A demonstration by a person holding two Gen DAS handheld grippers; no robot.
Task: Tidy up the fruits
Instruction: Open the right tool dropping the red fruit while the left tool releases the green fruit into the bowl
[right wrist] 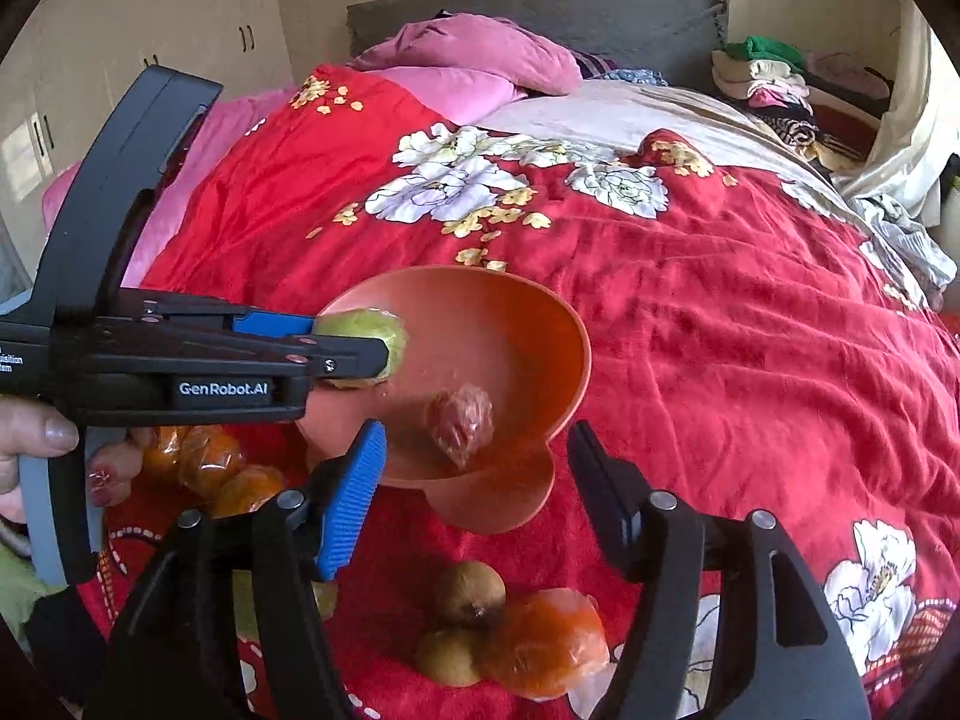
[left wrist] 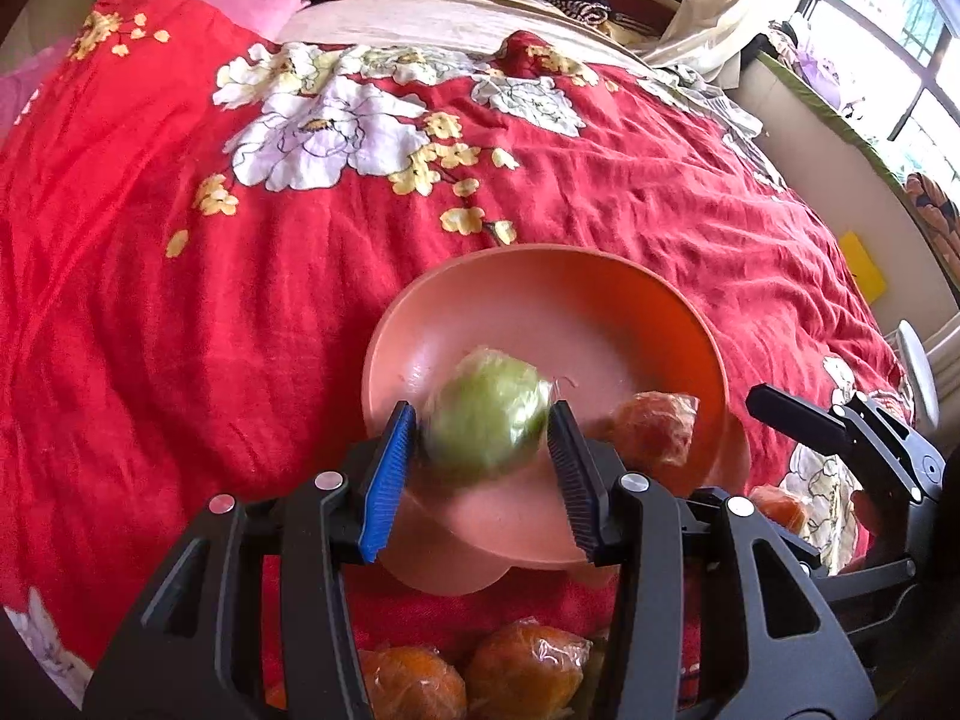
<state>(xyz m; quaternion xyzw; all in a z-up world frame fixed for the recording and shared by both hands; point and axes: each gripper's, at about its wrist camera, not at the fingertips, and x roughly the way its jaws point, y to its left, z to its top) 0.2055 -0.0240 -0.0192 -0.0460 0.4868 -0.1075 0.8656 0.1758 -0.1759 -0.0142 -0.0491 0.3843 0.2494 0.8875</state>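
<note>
Fruit lay on the red bedspread point(left wrist: 660, 192). Left hand-held gripper point(left wrist: 480, 450) hung over the orange bowl point(left wrist: 540, 300), its jaws closed on a wrapped green fruit point(left wrist: 489, 414). One wrapped red fruit point(right wrist: 459, 423) sat inside the bowl. Right hand-held gripper point(right wrist: 474, 498) was wide open and empty above brown fruits point(right wrist: 471, 591) and a wrapped orange point(right wrist: 540, 642).

Bright window daylight, fisheye-warped edges

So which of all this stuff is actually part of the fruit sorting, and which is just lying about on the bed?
Job: green fruit in left gripper; orange bowl; wrapped red fruit; loose oranges; brown fruits; right gripper.
Lying about: pink pillows; folded clothes.
</note>
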